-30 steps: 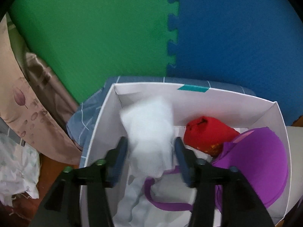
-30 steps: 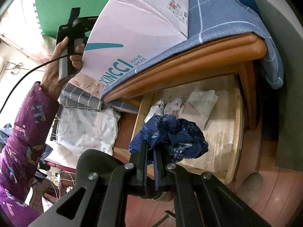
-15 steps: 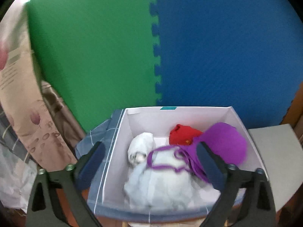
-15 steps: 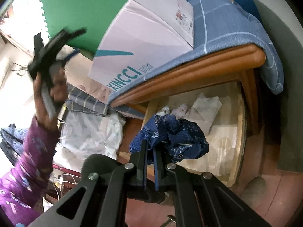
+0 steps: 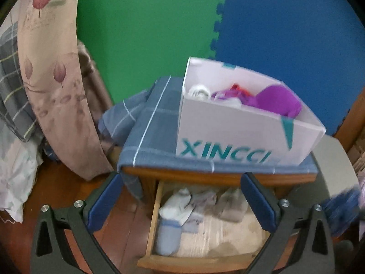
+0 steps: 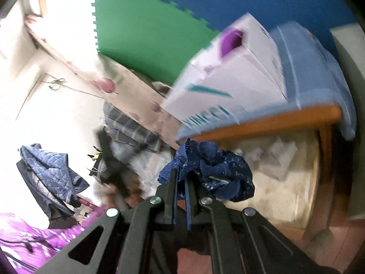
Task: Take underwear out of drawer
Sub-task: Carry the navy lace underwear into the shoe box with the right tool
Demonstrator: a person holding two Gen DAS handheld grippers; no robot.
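The right gripper was clenched on the dark blue underwear, held up outside the open drawer, while the left gripper hung spread wide and empty over that drawer below the white shoebox.

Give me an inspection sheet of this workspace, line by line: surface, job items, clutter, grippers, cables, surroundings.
Surface: wooden nightstand draped with a blue checked cloth; its drawer is pulled open.
Job's things: dark blue underwear out of the drawer, pinched in the right gripper; several pale folded garments lie in the drawer.
Clutter: white shoe box on the cloth, holding purple, red and white garments.
Grippers: left gripper open, empty, facing the drawer; right shut.
Cables: nothing seen.
Surroundings: green and blue foam mats behind; floral bedding at left.
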